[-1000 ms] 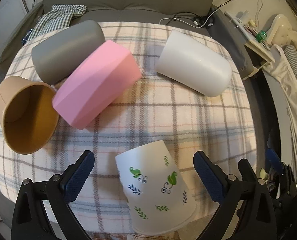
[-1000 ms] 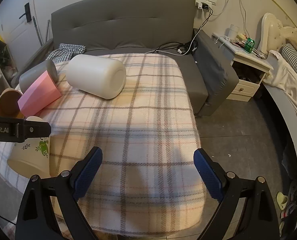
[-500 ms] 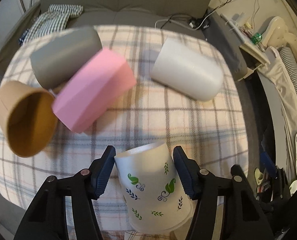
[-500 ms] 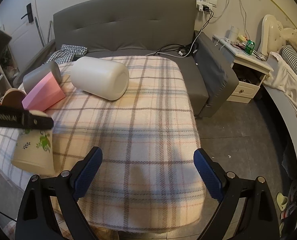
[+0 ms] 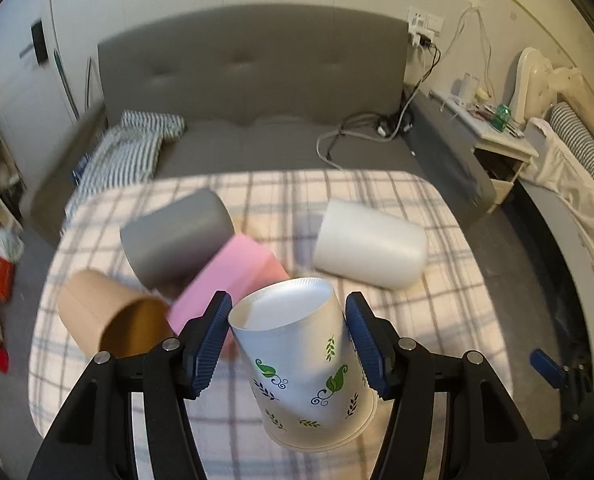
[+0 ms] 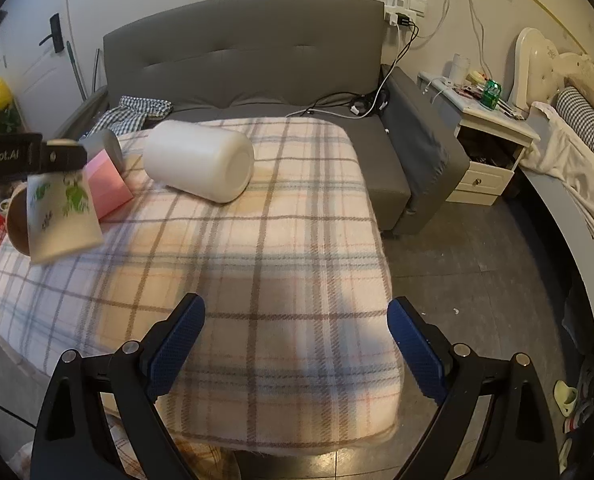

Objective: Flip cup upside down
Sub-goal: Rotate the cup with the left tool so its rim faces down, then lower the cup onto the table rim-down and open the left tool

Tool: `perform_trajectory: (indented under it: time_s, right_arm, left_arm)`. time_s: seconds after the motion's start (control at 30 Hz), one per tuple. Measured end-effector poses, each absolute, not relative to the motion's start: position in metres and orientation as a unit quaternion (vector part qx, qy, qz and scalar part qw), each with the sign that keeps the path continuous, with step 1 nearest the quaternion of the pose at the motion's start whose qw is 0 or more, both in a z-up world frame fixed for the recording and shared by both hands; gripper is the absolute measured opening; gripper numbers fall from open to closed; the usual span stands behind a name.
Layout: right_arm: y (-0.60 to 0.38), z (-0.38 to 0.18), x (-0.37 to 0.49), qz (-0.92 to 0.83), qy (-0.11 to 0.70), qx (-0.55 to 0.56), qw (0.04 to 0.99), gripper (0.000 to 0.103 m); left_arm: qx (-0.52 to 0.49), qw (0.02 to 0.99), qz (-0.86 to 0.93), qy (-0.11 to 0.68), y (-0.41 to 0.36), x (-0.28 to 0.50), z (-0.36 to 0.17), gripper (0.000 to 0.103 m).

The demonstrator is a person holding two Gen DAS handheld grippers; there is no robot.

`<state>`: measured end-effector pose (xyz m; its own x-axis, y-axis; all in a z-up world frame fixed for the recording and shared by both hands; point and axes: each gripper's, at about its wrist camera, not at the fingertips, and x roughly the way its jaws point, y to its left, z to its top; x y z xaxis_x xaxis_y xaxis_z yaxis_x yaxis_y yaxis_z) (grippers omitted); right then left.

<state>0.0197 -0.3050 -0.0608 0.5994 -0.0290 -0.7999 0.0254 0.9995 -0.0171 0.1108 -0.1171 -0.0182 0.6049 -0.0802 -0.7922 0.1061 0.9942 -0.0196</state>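
Dim, warm indoor light; my left view smears with motion blur toward nine o'clock, my right view stays sharp, and fisheye bending darkens every rim.

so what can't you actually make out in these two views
- Leaf-print cup: its rim is out of sight in both views, so the opening cannot be seen; in the right wrist view the left gripper's black arm covers its top.
- Tan cup: mostly hidden behind the leaf-print cup in the right wrist view.
- Grey cup and pink cup: motion-blurred in the left wrist view.
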Motion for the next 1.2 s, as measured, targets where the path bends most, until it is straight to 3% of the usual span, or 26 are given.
perform_trajectory:
  time_s: [0.57, 0.97, 1.2]
  right_arm:
    - [-0.302, -0.092, 0.031, -0.013, 0.466, 0.006, 0.885, 0.093]
    - [-0.303, -0.068, 0.014, -0.017, 0.447, 0.010, 0.894, 0.093]
    - [-0.302, -0.034, -0.003, -0.011, 0.423, 0.010, 0.906, 0.093]
  left_arm:
    - [0.055, 0.920, -0.098, 0.375, -0.132, 0.107, -0.057, 0.061]
    - [0.071, 0.904, -0.122, 0.403, -0.138, 0.074, -0.056, 0.062]
    - [0.051, 0.918, -0.124, 0.374, -0.133, 0.055, -0.018, 0.075]
